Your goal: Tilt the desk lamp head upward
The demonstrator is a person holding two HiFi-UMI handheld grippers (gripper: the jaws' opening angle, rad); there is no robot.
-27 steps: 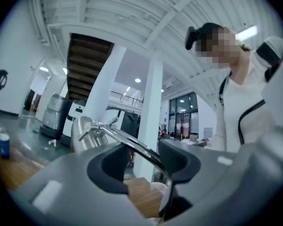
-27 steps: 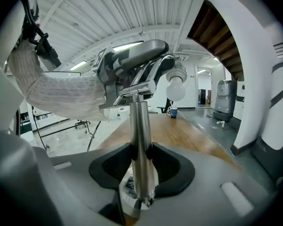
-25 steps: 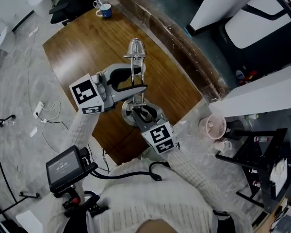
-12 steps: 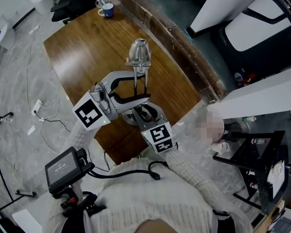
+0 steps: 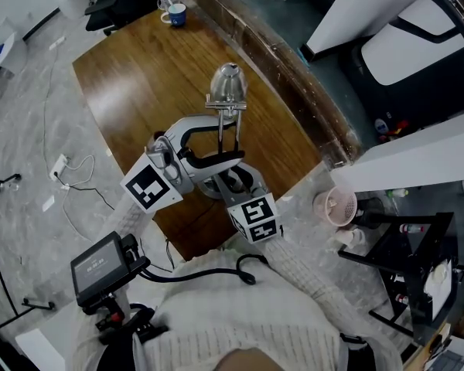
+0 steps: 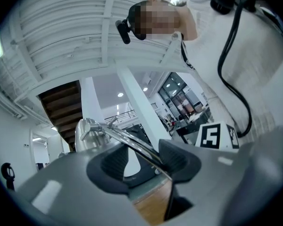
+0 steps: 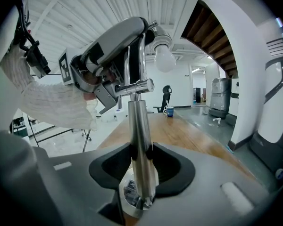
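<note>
A chrome desk lamp stands on the wooden table (image 5: 139,76). Its head (image 5: 228,83) sits at the top of a twin-rod arm (image 5: 226,130), and the bulb (image 7: 164,55) shows under the shade. My left gripper (image 5: 226,141) is shut across that arm, and the rods run between its pads toward the lamp head (image 6: 87,135). My right gripper (image 5: 232,182) is shut on the upright lamp post (image 7: 140,140) just above the round base (image 5: 251,182). From the right gripper view I see the left gripper (image 7: 118,36) clamped high on the rods.
A blue mug (image 5: 178,13) stands at the table's far end. Black office chairs (image 5: 112,6) are beyond it. A pink basket (image 5: 336,205) and a black rack (image 5: 417,261) stand on the right. Cables (image 5: 69,176) lie on the floor at left. A small screen unit (image 5: 100,261) hangs by my left side.
My left gripper has rolled, and its marker cube has dropped down and to the right. The lamp arm and head swung with it, and more of the shade faces me. The right gripper stayed put.
</note>
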